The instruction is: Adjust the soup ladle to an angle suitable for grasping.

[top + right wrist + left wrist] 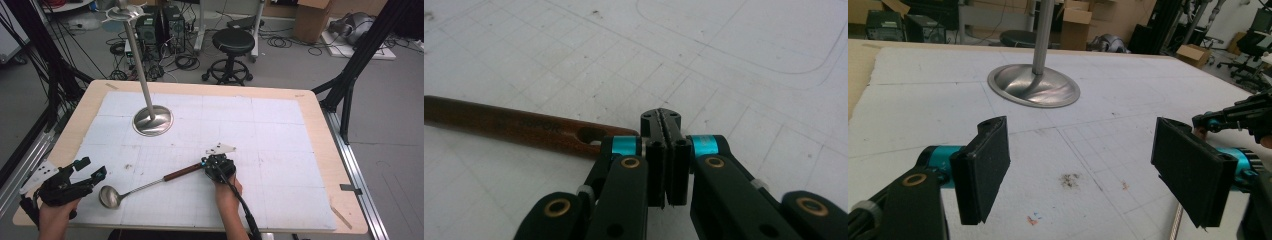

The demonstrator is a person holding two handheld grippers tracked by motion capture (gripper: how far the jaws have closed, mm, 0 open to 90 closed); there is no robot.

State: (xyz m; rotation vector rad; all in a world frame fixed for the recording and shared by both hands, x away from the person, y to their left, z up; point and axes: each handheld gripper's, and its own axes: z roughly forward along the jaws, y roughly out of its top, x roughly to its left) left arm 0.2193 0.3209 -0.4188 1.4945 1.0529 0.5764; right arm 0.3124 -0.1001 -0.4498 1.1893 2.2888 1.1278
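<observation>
A metal ladle (pixel 145 186) lies flat on the white gridded mat (pixel 280 145), its bowl at the near left and its brown wooden handle (pixel 514 125) pointing right. My right gripper (pixel 209 163) sits low at the handle's hole end. In the right gripper view my right gripper (pixel 662 118) has its jaws pressed together with nothing between them, and the handle lies just beside the left jaw. My left gripper (pixel 91 168) hovers at the near left, by the ladle's bowl. In the left gripper view my left gripper (pixel 1080 170) stands wide open and holds nothing.
A steel stand with a round base (pixel 152 121) and a tall pole rises at the mat's far left; the base (pixel 1033 87) lies ahead of the left jaws. The wooden table rim (pixel 320 125) frames the mat. A stool and cables lie on the floor beyond.
</observation>
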